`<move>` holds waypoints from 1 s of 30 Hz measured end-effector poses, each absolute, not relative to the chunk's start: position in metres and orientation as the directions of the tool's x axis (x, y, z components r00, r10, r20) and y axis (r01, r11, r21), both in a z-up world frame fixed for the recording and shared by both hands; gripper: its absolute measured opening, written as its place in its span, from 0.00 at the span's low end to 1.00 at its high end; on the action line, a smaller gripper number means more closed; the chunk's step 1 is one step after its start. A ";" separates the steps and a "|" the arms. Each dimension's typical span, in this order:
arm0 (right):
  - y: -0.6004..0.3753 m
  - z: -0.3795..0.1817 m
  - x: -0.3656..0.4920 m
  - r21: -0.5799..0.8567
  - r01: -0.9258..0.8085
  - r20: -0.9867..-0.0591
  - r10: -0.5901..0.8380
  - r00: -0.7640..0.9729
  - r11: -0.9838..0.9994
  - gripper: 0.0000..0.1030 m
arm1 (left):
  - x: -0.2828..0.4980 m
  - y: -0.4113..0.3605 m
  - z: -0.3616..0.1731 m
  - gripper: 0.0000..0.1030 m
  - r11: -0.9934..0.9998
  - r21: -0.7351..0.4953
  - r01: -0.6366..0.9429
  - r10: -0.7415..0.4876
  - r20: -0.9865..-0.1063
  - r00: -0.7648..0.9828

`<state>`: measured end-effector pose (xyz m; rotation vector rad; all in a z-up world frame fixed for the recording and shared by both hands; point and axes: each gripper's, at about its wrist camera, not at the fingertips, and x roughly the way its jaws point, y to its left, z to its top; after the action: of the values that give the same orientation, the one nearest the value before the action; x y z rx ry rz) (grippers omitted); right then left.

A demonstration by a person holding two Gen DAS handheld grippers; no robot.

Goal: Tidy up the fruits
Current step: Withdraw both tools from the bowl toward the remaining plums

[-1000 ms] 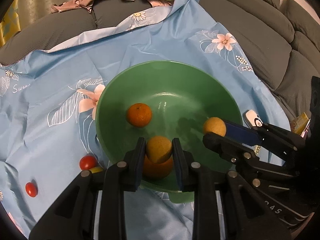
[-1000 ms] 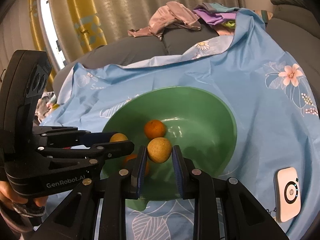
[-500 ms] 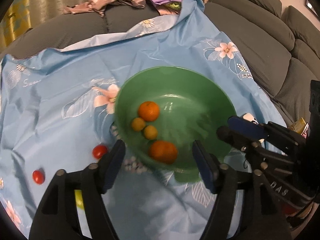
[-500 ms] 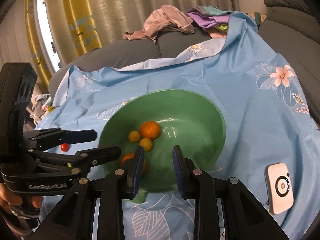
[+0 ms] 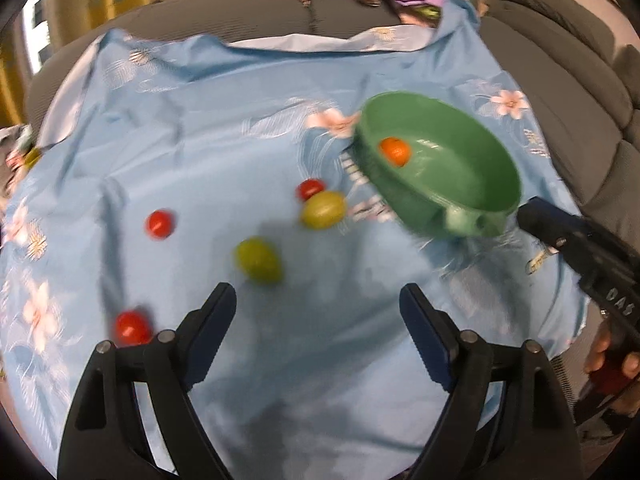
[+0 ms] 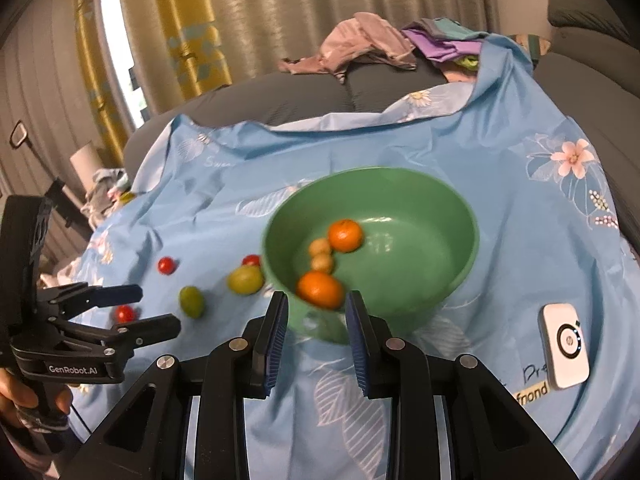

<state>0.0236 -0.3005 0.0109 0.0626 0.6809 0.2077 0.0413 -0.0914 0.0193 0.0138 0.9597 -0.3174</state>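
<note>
A green bowl (image 6: pixel 440 208) sits on the blue floral cloth and holds two oranges (image 6: pixel 346 235) and two small tan fruits (image 6: pixel 320 247). In the left wrist view the bowl (image 5: pixel 500 152) lies to the upper right. Two yellow-green fruits (image 5: pixel 258 260) (image 5: pixel 323 210) and three red tomatoes (image 5: pixel 160 223) lie loose on the cloth left of it. My left gripper (image 5: pixel 318 296) hangs over the cloth just short of the nearer yellow-green fruit, its jaws opening with nothing between them. My right gripper (image 6: pixel 316 300) stands at the bowl's near rim, jaws narrow and empty.
A white pocket device (image 6: pixel 565 346) lies on the cloth right of the bowl. Crumpled clothes (image 6: pixel 360 44) are piled on the grey sofa behind. Curtains hang at the back left. A hand (image 5: pixel 608 356) holds the right gripper's handle.
Both grippers dropped their small tan fruits into the bowl. The left gripper opened wide and swung left, off the bowl and over the loose fruits. The right gripper drew back slightly.
</note>
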 end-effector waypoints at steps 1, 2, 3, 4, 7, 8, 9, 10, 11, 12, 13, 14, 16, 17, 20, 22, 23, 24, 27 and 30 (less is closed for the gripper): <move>-0.296 0.011 0.021 0.125 -0.182 -0.619 0.220 0.753 0.975 0.29 | 0.037 -0.088 0.020 0.82 0.957 -0.126 0.263 -0.254 -0.805 0.536; -0.293 0.011 0.019 0.125 -0.191 -0.620 0.227 0.751 0.974 0.29 | 0.033 -0.083 0.021 0.82 0.959 -0.127 0.254 -0.250 -0.802 0.542; -0.288 0.010 0.017 0.123 -0.209 -0.623 0.239 0.745 0.970 0.29 | 0.026 -0.078 0.022 0.82 0.961 -0.123 0.246 -0.243 -0.798 0.551; -0.284 0.010 0.015 0.122 -0.220 -0.624 0.247 0.741 0.968 0.29 | 0.023 -0.076 0.022 0.82 0.964 -0.117 0.240 -0.236 -0.797 0.556; -0.271 0.007 0.013 0.127 -0.252 -0.637 0.273 0.721 0.959 0.29 | 0.013 -0.067 0.024 0.82 0.970 -0.098 0.223 -0.212 -0.792 0.573; -0.267 0.006 0.012 0.129 -0.262 -0.640 0.282 0.715 0.957 0.29 | 0.010 -0.063 0.024 0.82 0.971 -0.097 0.219 -0.209 -0.789 0.577; -0.264 0.006 0.011 0.130 -0.268 -0.642 0.287 0.711 0.955 0.29 | 0.007 -0.060 0.024 0.82 0.971 -0.097 0.217 -0.209 -0.787 0.580; -0.260 0.005 0.009 0.130 -0.274 -0.644 0.292 0.707 0.953 0.29 | 0.005 -0.057 0.025 0.82 0.972 -0.096 0.214 -0.206 -0.786 0.583; -0.257 0.005 0.009 0.130 -0.280 -0.646 0.295 0.704 0.951 0.29 | 0.004 -0.055 0.025 0.82 0.973 -0.095 0.211 -0.204 -0.784 0.586; -0.252 0.005 0.008 0.125 -0.286 -0.649 0.296 0.701 0.950 0.29 | 0.001 -0.052 0.025 0.82 0.973 -0.095 0.209 -0.203 -0.782 0.589; -0.250 0.005 0.007 0.122 -0.290 -0.650 0.297 0.699 0.949 0.29 | 0.000 -0.049 0.025 0.82 0.974 -0.094 0.205 -0.200 -0.779 0.594; -0.247 0.005 0.006 0.118 -0.293 -0.652 0.297 0.698 0.949 0.29 | -0.001 -0.047 0.025 0.82 0.975 -0.095 0.203 -0.200 -0.778 0.596; -0.242 0.005 0.005 0.113 -0.299 -0.655 0.297 0.695 0.948 0.29 | -0.003 -0.043 0.025 0.82 0.975 -0.101 0.199 -0.203 -0.775 0.598; -0.240 0.005 0.005 0.111 -0.302 -0.657 0.298 0.693 0.947 0.29 | -0.003 -0.042 0.025 0.82 0.975 -0.101 0.199 -0.203 -0.774 0.600; -0.235 0.005 0.007 0.108 -0.307 -0.662 0.299 0.687 0.945 0.29 | -0.005 -0.040 0.024 0.82 0.976 -0.099 0.196 -0.200 -0.770 0.606; -0.232 0.005 0.007 0.109 -0.311 -0.666 0.301 0.683 0.944 0.29 | -0.005 -0.037 0.024 0.82 0.975 -0.102 0.197 -0.203 -0.768 0.607; -0.231 0.004 0.008 0.109 -0.313 -0.667 0.303 0.680 0.944 0.29 | -0.005 -0.036 0.023 0.82 0.975 -0.106 0.196 -0.205 -0.768 0.607; -0.230 0.003 0.009 0.109 -0.315 -0.670 0.304 0.677 0.943 0.29 | -0.004 -0.035 0.022 0.82 0.975 -0.108 0.195 -0.207 -0.767 0.607; -0.224 0.000 0.013 0.112 -0.321 -0.683 0.308 0.663 0.940 0.29 | -0.003 -0.028 0.018 0.82 0.974 -0.123 0.188 -0.214 -0.769 0.602; -0.219 -0.005 0.018 0.123 -0.329 -0.695 0.318 0.645 0.936 0.29 | -0.001 -0.022 0.012 0.82 0.972 -0.145 0.187 -0.229 -0.771 0.594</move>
<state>0.0178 -0.2186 -0.0052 -0.0150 0.7886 0.3681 -0.0009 -0.0222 0.0117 -0.0511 0.9026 -0.2418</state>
